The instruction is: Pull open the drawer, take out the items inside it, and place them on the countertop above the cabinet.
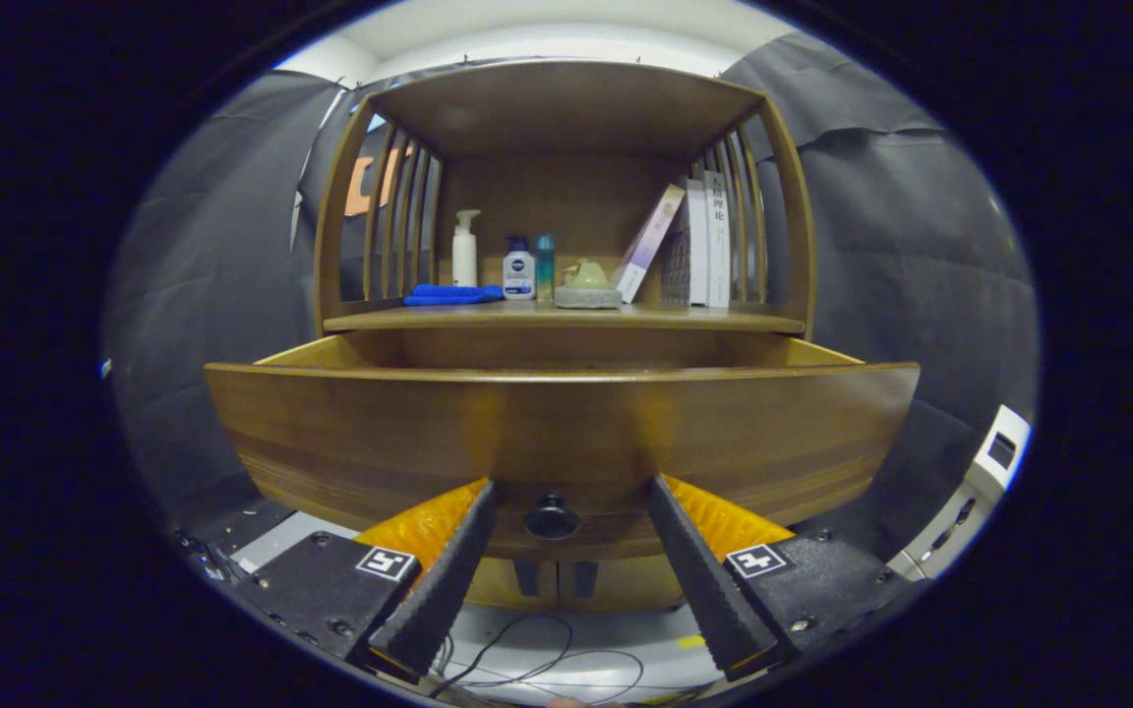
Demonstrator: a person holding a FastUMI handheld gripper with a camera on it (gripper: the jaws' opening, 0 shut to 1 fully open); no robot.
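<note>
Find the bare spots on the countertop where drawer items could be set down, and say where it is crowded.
Bare: the countertop front strip, and the near-left corner ahead of the blue cloth. Crowded: bottles and ornament mid-back, books right. The gripper is open around the drawer knob.

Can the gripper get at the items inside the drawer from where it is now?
Probably not: the gripper is open, low around the knob, and the drawer front blocks the way; it must rise over it.
</note>
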